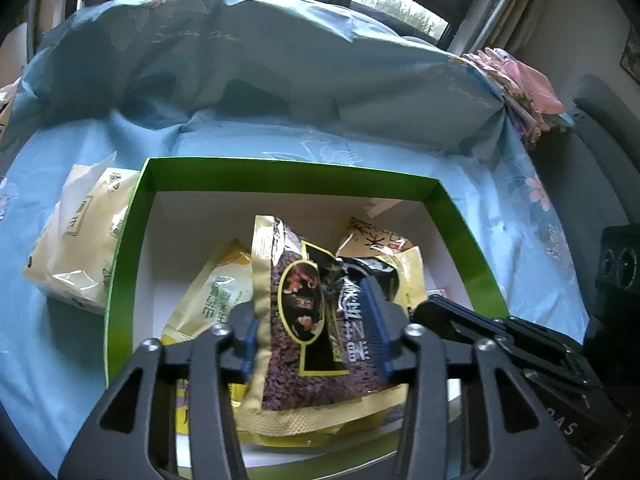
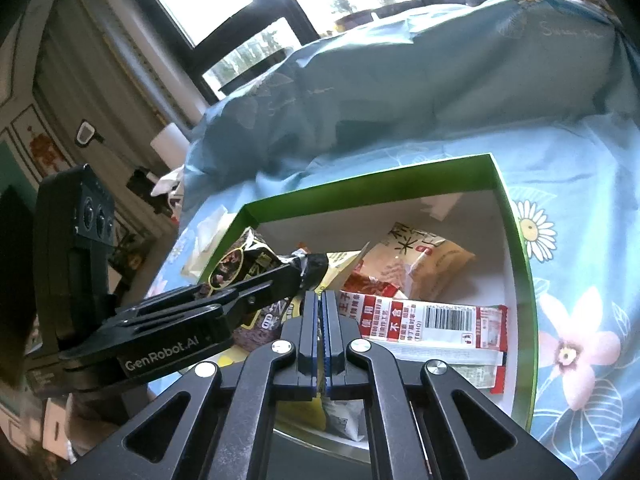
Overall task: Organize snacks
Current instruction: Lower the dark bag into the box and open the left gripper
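**Snack box filling up, dark packet sitting between the left jaws**

Left wrist view first. The left gripper (image 1: 316,332) is over the near end of the green-rimmed box (image 1: 452,220), which sits on a light blue floral sheet (image 1: 520,216). A dark purple and gold snack packet (image 1: 304,320) stands upright-ish between the blue pads. The jaws are partly apart; the packet fills the gap and its gold edge lies against the left pad, but I can't really tell whether the pads are pressing it. Under and behind it, inside the box, there's a yellow packet with green lettering (image 1: 216,292) and a pale packet with black characters (image 1: 376,236) at the back. A cream-coloured bag (image 1: 80,240) lies outside the box, just beside its left wall. The tip of the right gripper (image 1: 452,316) pokes in from the right.

Right wrist view. The right gripper's jaws are fully closed, pads together, nothing between them. It hovers over the near side of the box, where a red and white barcoded packet (image 2: 440,320) lies flat on the white floor, with the pale packet behind it. The left gripper reaches in from the left, with the dark packet at its tip near the box's left wall. A blue quilt (image 2: 400,92) is heaped up behind the box, under the windows (image 2: 224,0).
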